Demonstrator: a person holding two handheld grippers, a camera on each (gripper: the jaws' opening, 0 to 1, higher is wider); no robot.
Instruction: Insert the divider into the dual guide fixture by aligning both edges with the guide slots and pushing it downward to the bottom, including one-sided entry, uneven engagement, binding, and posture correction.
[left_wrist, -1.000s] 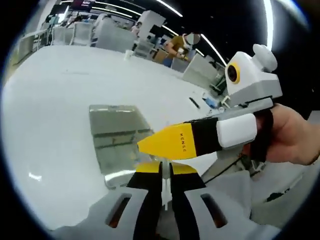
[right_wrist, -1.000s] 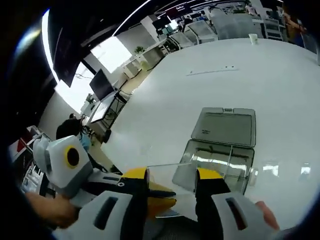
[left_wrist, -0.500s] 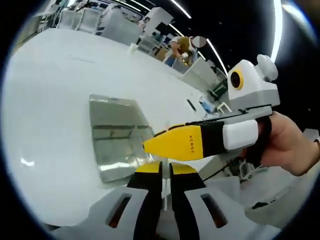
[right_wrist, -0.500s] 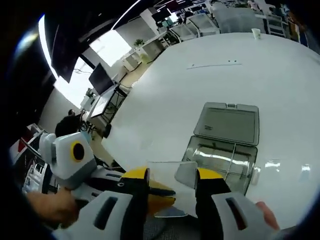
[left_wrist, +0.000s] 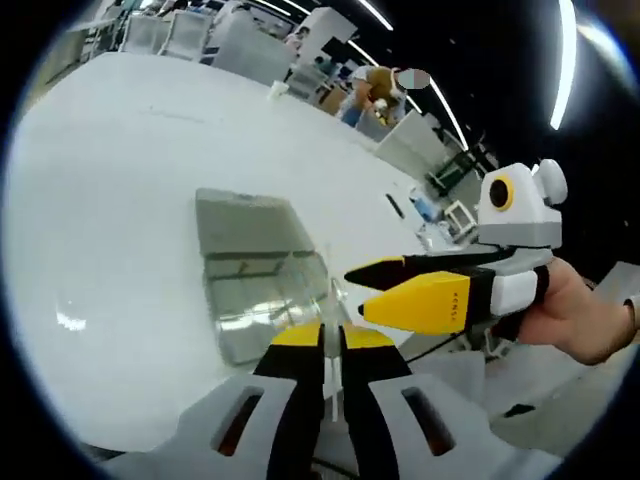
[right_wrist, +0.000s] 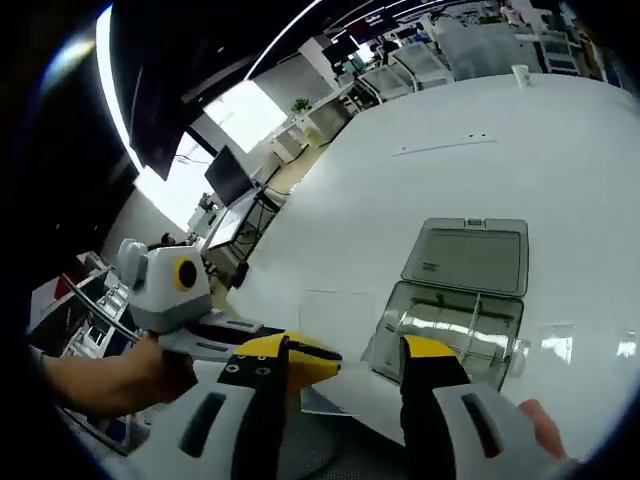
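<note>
My right gripper (right_wrist: 345, 362) has let go of the one clear divider (right_wrist: 338, 335) and stands spread. My left gripper (left_wrist: 332, 340) pinches it above the single fixture (right_wrist: 455, 295) on the table (right_wrist: 330, 200).

I work in a big open office or lab hall. My white counter (right_wrist: 520, 130) is wide, long light strips (left_wrist: 560, 60) hang on a dark ceiling, and behind stand desks with monitors (right_wrist: 228, 178) and white cabinets (left_wrist: 240, 45).
</note>
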